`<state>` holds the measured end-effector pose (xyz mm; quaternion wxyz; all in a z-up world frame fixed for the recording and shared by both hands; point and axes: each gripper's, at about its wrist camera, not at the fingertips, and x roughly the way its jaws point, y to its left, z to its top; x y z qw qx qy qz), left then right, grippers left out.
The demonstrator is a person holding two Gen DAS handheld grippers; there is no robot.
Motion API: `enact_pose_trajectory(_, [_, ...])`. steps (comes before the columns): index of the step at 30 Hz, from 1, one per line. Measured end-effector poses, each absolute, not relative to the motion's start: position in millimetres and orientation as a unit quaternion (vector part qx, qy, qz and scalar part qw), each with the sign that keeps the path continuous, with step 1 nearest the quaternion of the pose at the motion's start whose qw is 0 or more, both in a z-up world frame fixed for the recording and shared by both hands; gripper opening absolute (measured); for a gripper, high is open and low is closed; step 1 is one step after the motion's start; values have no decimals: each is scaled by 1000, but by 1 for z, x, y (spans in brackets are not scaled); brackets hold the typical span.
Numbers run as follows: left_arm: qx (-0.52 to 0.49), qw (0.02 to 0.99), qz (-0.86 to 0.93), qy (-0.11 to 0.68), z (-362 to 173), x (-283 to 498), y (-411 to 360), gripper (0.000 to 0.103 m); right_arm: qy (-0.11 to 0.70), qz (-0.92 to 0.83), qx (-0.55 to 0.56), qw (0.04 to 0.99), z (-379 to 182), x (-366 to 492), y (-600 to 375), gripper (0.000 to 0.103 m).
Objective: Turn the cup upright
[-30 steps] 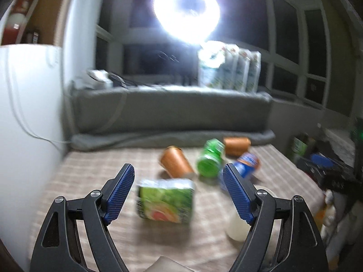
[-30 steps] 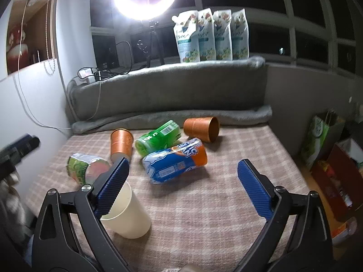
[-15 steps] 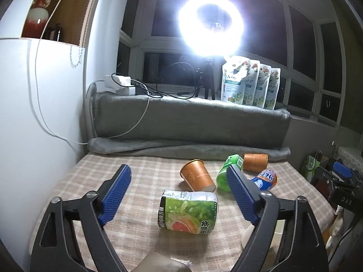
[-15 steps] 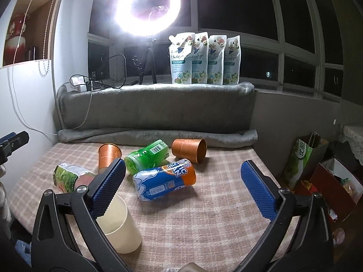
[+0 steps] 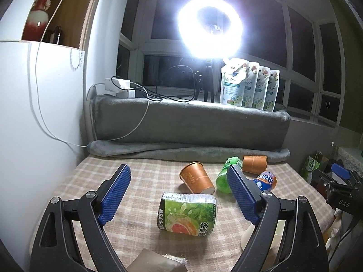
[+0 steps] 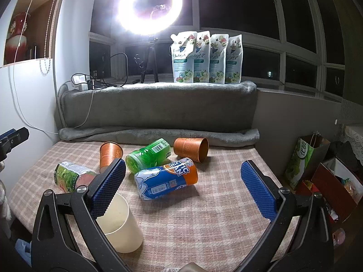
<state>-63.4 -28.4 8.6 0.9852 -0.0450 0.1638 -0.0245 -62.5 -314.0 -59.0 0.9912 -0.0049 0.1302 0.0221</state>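
Two orange paper cups lie on their sides on the checked cloth (image 6: 204, 215): one (image 5: 197, 178) (image 6: 110, 154) at mid-left, one (image 5: 254, 164) (image 6: 191, 149) at the back, mouth to the right. A cream cup (image 6: 118, 224) stands upright at the front, partly behind my right gripper's left finger; it also shows in the left wrist view (image 5: 249, 235). My left gripper (image 5: 179, 196) is open and empty above a lying green tea can (image 5: 187, 215). My right gripper (image 6: 181, 188) is open and empty, above the cloth in front of the blue can.
A green bottle (image 6: 148, 155) and a blue-orange can (image 6: 165, 179) lie among the cups. A grey cushion (image 6: 158, 106) backs the table, with a ring light (image 6: 149, 4) and pouches (image 6: 206, 59) above. A white wall stands left; bags and boxes (image 6: 304, 161) sit right.
Both grippers have lifted and drawn back a little, so the views show more of the room. The objects on the cloth have not moved. Both jaws stay open.
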Motion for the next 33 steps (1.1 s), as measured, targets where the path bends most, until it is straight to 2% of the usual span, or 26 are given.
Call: enact_pose_trajectory(33, [-41,987,-20,157,13,-65,-28,87,130,22,-6,991,-59,-63,-312,103])
